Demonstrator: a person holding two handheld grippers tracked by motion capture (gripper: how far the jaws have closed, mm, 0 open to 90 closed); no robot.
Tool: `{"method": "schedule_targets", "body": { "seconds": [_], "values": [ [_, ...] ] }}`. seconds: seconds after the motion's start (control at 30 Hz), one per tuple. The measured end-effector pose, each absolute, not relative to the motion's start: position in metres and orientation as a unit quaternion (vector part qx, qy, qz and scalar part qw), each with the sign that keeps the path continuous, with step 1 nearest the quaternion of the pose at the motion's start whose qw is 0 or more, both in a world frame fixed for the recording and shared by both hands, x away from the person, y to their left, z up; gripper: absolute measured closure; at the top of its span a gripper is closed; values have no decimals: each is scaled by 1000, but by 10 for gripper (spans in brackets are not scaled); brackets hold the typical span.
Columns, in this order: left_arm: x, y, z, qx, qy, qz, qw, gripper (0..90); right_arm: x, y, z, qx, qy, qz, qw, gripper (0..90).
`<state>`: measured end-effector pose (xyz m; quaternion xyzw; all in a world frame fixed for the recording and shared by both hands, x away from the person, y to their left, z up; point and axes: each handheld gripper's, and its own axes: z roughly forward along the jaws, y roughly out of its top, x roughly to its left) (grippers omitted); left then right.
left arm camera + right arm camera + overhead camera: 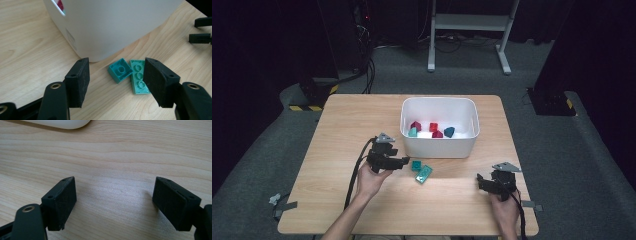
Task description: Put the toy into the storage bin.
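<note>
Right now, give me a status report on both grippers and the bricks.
Left gripper open, nearing two teal bricks. Right gripper open, over bare table. White bin just behind bricks.

The high view looks forward and down from above the near edge of the table [337, 200], far off, while each gripper view sits low and close over the wood, the left one facing the white bin [112, 25] and two teal bricks [121, 72] that the high view shares.
</note>
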<state>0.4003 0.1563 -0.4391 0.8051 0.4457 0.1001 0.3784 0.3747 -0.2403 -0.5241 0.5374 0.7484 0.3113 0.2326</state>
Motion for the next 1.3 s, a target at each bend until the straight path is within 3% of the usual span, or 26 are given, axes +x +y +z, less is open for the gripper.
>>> {"method": "schedule_targets", "body": {
  "seconds": [0.57,1.3],
  "values": [
    [409,120,-480,808,463,99,351,383,375,-240,-524,538,748,311,233,192],
    [421,107,-501,801,482,105,339,411,375,-240,-524,538,748,311,233,192]
  ]
}}
